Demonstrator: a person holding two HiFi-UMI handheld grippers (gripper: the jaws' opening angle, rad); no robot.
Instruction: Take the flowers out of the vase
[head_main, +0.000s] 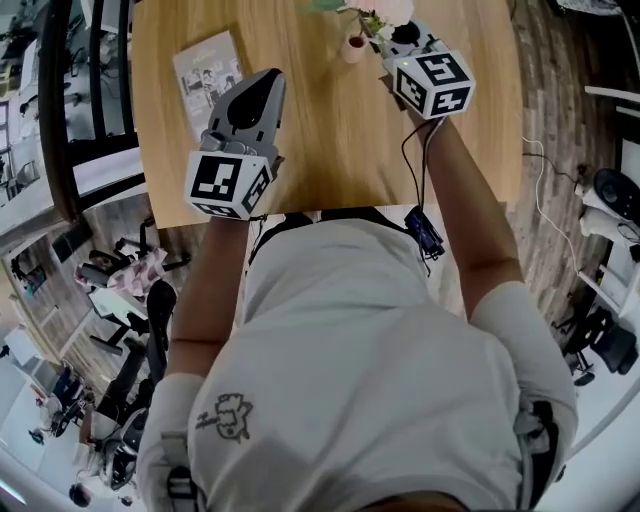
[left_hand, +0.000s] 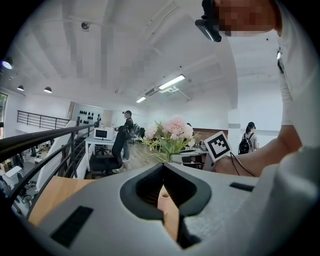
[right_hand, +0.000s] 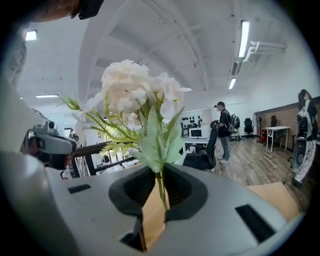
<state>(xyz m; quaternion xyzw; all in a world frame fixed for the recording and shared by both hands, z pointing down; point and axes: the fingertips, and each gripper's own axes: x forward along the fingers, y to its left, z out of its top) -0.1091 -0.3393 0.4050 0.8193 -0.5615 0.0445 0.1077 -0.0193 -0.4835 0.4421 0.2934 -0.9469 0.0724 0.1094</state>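
Note:
A small pink vase (head_main: 353, 48) stands at the far side of the wooden table (head_main: 330, 150). My right gripper (head_main: 378, 28) is shut on the green stem (right_hand: 161, 187) of the bouquet of white and pale pink flowers (right_hand: 132, 95), which it holds just above and right of the vase. The stem ends are hidden. From the left gripper view the flowers (left_hand: 170, 132) show above the vase (left_hand: 163, 196), with the right gripper's marker cube (left_hand: 218, 145) beside them. My left gripper (head_main: 268, 78) hovers left of the vase, its jaws (left_hand: 162, 189) close together with nothing between them.
A printed booklet (head_main: 207, 70) lies on the table's left part. A black railing (left_hand: 45, 142) runs along the left edge. A cable (head_main: 415, 160) trails from the right gripper. People and desks stand far behind in the room.

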